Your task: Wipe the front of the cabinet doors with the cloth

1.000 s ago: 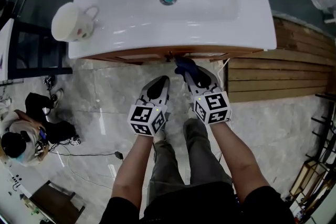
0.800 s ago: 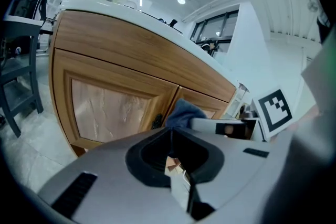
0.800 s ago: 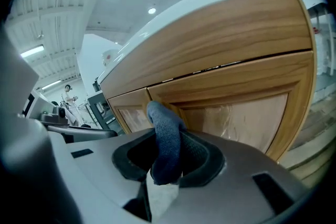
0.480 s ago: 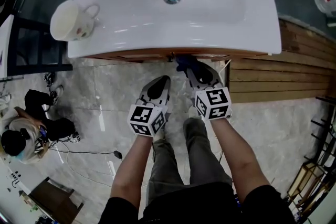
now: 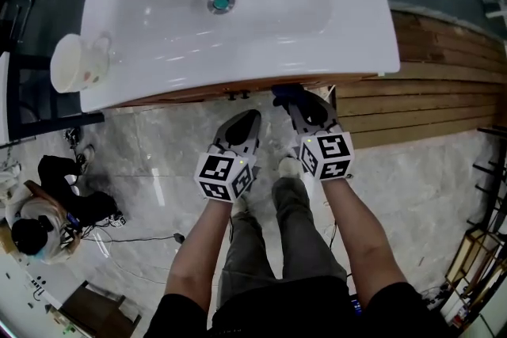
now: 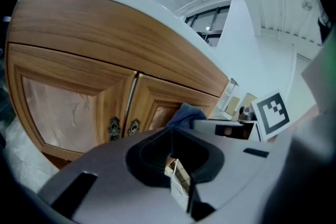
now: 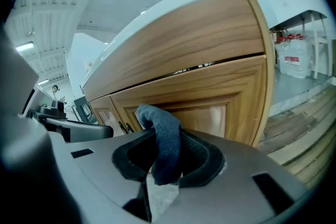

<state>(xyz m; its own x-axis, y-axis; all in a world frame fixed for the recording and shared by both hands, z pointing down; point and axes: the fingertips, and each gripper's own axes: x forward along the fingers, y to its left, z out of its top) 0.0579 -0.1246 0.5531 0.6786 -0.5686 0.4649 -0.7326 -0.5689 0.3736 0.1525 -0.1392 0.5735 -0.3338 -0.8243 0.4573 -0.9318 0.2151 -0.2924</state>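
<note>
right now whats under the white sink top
A wooden cabinet with two shut doors, their small metal handles side by side. The right gripper holds a blue cloth near the right door. Its inside is hidden behind them.

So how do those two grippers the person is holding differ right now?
The right gripper is shut on a blue cloth; the left gripper is shut on nothing. The right gripper reaches close to the cabinet door, while the left gripper hangs farther back. Both are grey and carry a marker cube.
</note>
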